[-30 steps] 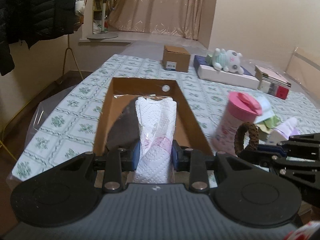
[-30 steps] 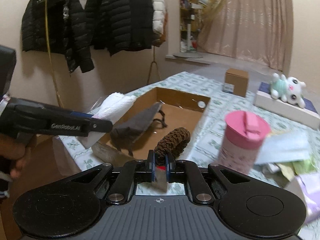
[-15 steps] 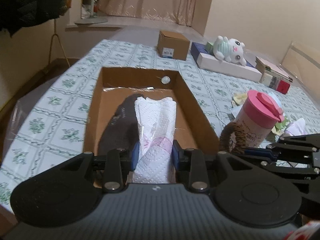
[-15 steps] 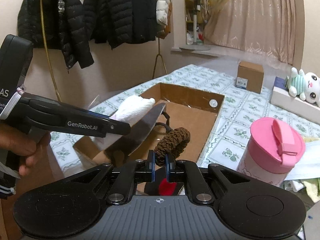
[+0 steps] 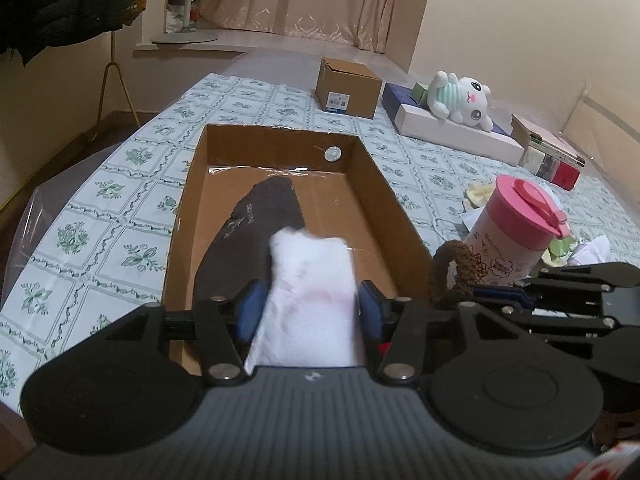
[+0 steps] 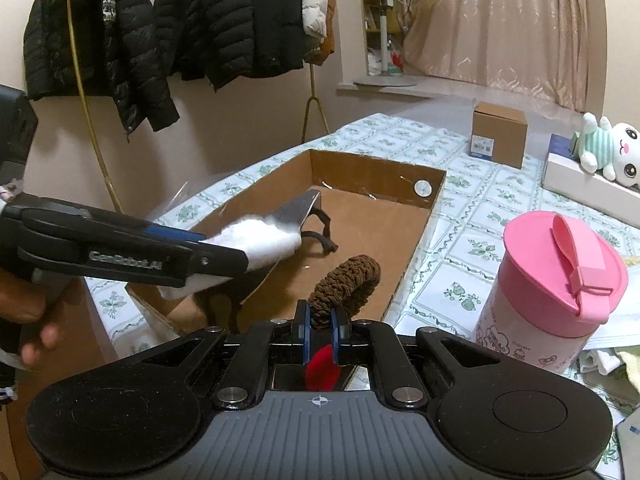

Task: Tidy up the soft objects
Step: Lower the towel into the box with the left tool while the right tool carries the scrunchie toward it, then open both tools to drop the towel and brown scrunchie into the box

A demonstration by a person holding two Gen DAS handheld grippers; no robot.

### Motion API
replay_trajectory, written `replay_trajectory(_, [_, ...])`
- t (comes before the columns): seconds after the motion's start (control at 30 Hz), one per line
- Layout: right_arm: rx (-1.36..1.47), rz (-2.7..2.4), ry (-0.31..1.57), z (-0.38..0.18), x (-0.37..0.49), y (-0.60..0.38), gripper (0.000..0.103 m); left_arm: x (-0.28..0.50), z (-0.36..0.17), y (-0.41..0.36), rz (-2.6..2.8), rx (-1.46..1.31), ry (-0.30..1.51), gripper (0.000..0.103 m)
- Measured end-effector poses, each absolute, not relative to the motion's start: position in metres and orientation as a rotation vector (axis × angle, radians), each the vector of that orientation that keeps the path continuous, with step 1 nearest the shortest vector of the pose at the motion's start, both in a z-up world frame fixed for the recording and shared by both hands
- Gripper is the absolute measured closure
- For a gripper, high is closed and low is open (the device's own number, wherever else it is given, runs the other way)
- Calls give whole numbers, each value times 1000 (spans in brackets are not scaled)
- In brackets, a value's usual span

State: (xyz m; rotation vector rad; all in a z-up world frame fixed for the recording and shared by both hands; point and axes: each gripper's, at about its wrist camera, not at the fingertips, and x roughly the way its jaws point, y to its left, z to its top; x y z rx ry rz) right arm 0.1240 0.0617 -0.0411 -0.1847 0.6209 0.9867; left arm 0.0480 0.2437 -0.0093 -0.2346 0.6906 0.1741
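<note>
My left gripper (image 5: 308,308) has its jaws spread wide. A white tissue pack (image 5: 310,296), blurred, sits loose between them over the near end of the open cardboard box (image 5: 280,142). In the right wrist view the pack (image 6: 256,240) hangs at the left gripper's tip above the box (image 6: 424,236). A dark grey cloth piece (image 5: 256,232) lies in the box. My right gripper (image 6: 320,320) is shut on a brown knitted hair tie (image 6: 346,284), held at the box's near right edge. The tie also shows in the left wrist view (image 5: 444,272).
A pink-lidded cup (image 5: 516,224) stands right of the box, with loose cloths (image 5: 576,248) behind it. A small brown carton (image 5: 346,88), a plush toy (image 5: 460,98) on a white box, and books (image 5: 548,156) lie further back. Black jackets (image 6: 160,28) hang on the left.
My left gripper's jaws have spread apart and the tissue pack has slipped loose and dropped lower between them. Both grippers have moved closer over the box's near end.
</note>
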Motion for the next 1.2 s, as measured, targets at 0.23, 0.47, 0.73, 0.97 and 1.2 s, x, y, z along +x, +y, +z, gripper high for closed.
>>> replay_trajectory(0.23, [-186, 985, 617, -40, 123, 61, 93, 31, -6, 255, 225, -264, 669, 49])
replay_trajectory(0.47, [-174, 1024, 614, -40, 122, 73, 93, 18, -2, 267, 269, -285, 646, 49])
replay_trajectory(0.73, [-153, 1057, 610, -45, 124, 76, 42, 14, -4, 268, 267, -292, 647, 49])
replay_trajectory(0.97, [-126, 1042, 584, -36, 110, 49, 42, 9, -3, 258, 268, -290, 638, 49])
replay_trajectory(1.2, [-88, 928, 629, -35, 94, 1, 42, 3, 1, 226, 239, -279, 646, 49])
